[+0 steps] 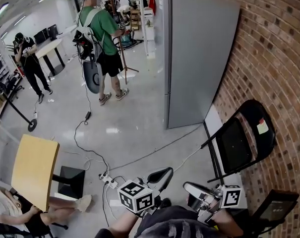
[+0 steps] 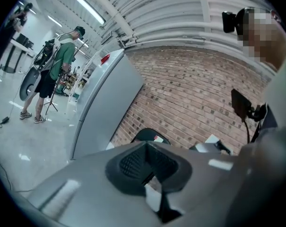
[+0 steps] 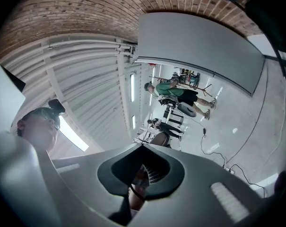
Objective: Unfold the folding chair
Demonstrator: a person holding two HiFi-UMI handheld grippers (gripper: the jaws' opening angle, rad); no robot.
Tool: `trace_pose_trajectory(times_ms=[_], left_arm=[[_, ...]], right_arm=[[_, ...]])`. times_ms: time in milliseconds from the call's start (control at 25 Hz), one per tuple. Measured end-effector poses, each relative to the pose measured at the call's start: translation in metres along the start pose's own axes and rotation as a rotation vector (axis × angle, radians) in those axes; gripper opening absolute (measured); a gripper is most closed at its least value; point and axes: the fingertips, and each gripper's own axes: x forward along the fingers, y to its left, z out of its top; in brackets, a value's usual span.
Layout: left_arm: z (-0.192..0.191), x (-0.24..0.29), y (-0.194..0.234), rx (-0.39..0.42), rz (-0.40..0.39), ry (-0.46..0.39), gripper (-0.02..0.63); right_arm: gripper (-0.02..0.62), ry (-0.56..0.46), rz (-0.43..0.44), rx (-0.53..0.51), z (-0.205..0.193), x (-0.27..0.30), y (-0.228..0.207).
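bright, even light from ceiling strip lights (image 2: 91,9), soft glare on the floor (image 1: 112,130), fisheye bending at the edges

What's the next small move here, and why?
Probably reach the left gripper and right gripper toward the folding chair, folded by the brick wall, opening the jaws: both are shut, empty and short of it.

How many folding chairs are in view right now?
1: the black folding chair leans folded against the brick wall at right. A dark framed panel below it might be another; unclear.
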Motion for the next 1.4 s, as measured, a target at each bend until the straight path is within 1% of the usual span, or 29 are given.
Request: trace_pose_trajectory(times_ms=[80, 200, 280, 520, 640, 840, 920, 1080, 1280, 1400], left_arm=[[0.004, -0.001, 0.01, -0.004, -0.011, -0.013, 0.002], [0.011, -0.001, 0.021, -0.028, -0.047, -0.038, 0.002], [0.013, -0.003, 0.029, -0.034, -0.035, -0.042, 0.002], [0.011, -0.01, 0.055, -0.077, 0.02, -0.042, 0.002], [0.01, -0.01, 0.06, -0.079, 0.032, -0.041, 0.002], [0.022, 0.002, 0.063, -0.057, 0.046, -0.052, 0.002], [0.024, 0.012, 0.062, -0.055, 0.052, -0.046, 0.002], [0.022, 0.045, 0.052, -0.059, 0.056, 0.002, 0.002], [0.023, 0.093, 0.029, -0.042, 0.02, 0.056, 0.002], [0.031, 0.131, 0.01, -0.03, -0.006, 0.083, 0.002]], right_arm=[[0.0, 0.019, -0.024, 0.006, -0.001, 0.01, -0.006], [0.0, 0.034, -0.05, 0.006, 0.0, 0.022, -0.012], [0.0, 0.05, -0.065, -0.008, 0.002, 0.03, -0.014], [0.0, 0.149, -0.078, -0.025, -0.002, 0.055, -0.021], [0.0, 0.154, -0.076, -0.045, 0.002, 0.056, -0.023], [0.0, 0.168, -0.056, -0.059, 0.016, 0.058, -0.029], [0.0, 0.174, -0.049, -0.063, 0.025, 0.055, -0.03], [0.0, 0.15, -0.036, -0.044, 0.049, 0.035, -0.035], [0.0, 0.093, -0.019, -0.029, 0.077, 0.006, -0.042], [0.0, 0.052, -0.009, -0.007, 0.104, -0.016, -0.046]])
